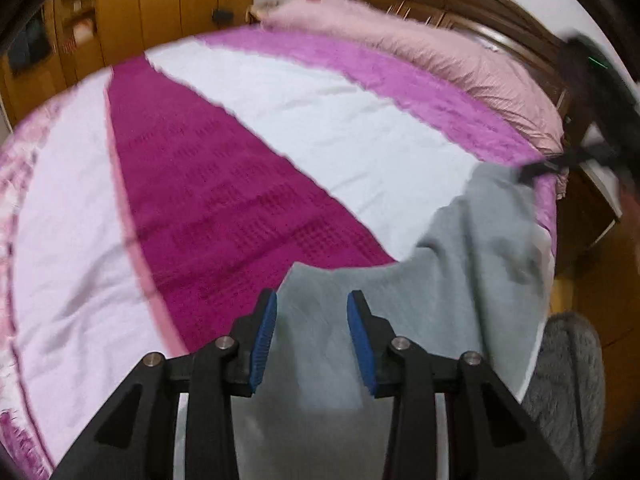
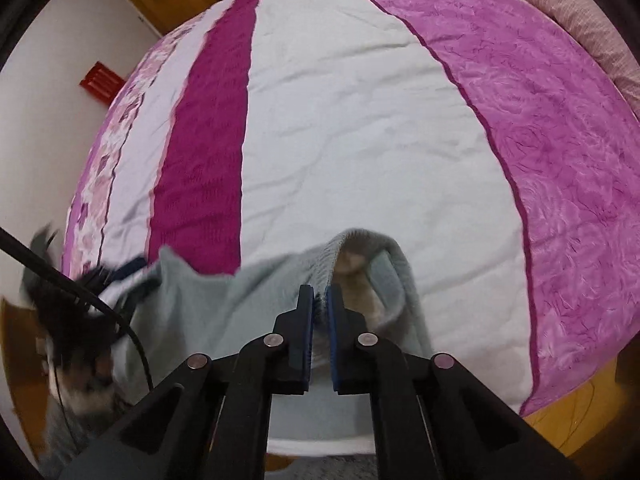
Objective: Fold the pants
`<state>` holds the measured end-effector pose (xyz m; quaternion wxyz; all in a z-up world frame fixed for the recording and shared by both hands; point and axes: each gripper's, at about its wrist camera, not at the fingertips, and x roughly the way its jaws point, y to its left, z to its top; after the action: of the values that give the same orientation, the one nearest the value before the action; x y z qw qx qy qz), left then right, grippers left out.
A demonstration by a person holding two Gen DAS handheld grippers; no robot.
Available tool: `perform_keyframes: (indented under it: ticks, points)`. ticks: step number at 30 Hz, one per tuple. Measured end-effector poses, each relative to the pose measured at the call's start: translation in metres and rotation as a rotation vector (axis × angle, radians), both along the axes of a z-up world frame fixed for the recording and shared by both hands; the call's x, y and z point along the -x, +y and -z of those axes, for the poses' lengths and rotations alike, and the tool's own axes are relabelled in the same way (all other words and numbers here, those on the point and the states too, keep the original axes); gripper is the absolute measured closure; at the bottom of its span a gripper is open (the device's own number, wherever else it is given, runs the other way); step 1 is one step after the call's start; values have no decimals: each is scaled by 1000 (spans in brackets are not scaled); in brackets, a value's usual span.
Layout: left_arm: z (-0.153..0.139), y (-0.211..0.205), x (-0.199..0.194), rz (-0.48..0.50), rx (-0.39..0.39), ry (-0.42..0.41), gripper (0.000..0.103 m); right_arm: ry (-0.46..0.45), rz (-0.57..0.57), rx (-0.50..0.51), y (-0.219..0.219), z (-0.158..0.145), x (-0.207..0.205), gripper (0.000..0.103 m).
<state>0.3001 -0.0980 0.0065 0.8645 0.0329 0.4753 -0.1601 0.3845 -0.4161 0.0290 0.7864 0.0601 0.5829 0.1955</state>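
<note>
Grey pants (image 1: 420,304) lie at the near edge of the bed, spread flat in the left wrist view. My left gripper (image 1: 312,312) is open, its blue pads apart above the near edge of the pants. In the right wrist view my right gripper (image 2: 319,296) is shut on the ribbed waistband of the pants (image 2: 224,300) and lifts it, so the waist opening (image 2: 360,264) gapes. My right gripper also shows blurred at the far right in the left wrist view (image 1: 540,168). My left gripper shows blurred at the left in the right wrist view (image 2: 100,276).
The bedspread has white (image 2: 340,120), magenta (image 1: 208,184) and pink (image 2: 560,120) stripes. A pink pillow (image 1: 420,44) lies by the wooden headboard (image 1: 460,4). A wooden wardrobe (image 1: 160,0) stands beyond the bed. A grey rug (image 1: 568,380) lies on the floor beside the bed.
</note>
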Motion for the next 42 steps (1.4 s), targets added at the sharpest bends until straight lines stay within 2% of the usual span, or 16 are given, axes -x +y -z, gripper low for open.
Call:
perform_keyframes:
  ticks: [2, 3, 4, 12, 16, 19, 22, 24, 25, 26, 27, 32, 34, 36, 39, 42]
  points:
    - [15, -4, -18, -3, -30, 31, 67, -22, 4, 0, -17, 0, 13, 98]
    - [18, -6, -21, -12, -46, 21, 96, -29, 6, 0, -25, 3, 19, 98]
    - [20, -6, -22, -23, -47, -1, 98, -34, 12, 1, -34, 7, 26, 98]
    - [19, 16, -18, -137, 27, -58, 99, 11, 67, -27, -83, 65, 46, 98]
    - [24, 16, -32, -186, -122, -92, 103, -13, 85, -45, -93, 81, 48, 95]
    - [21, 31, -37, -222, -38, -33, 103, -9, 101, -134, -104, 81, 49, 84]
    - [3, 18, -21, -157, -1, -76, 102, -38, 98, -240, -113, 79, 56, 53]
    - [-5, -4, -11, -112, -25, -101, 97, 10, 123, -281, -113, 91, 54, 53]
    - [-7, -17, -7, -84, -20, -105, 95, 29, 127, -293, -111, 96, 52, 59]
    - [-9, -32, -3, -49, -10, -105, 93, 25, 133, -301, -111, 99, 53, 77]
    - [-10, -45, 0, -23, -7, -104, 93, -10, 148, -281, -108, 98, 55, 81]
    - [-15, -102, 46, 131, -52, -103, 92, -115, 189, -162, -98, 81, 77, 85]
    - [-15, -128, 83, 238, -96, -133, 72, -112, 211, -217, -101, 71, 86, 85]
    - [-8, -149, 120, 368, -127, -182, 30, -93, 231, -272, -108, 65, 89, 85]
    - [17, -176, 146, 454, -233, -238, 26, -50, 261, -361, -116, 63, 89, 85]
    - [40, -195, 145, 435, -307, -250, 27, -19, 286, -401, -119, 63, 87, 85]
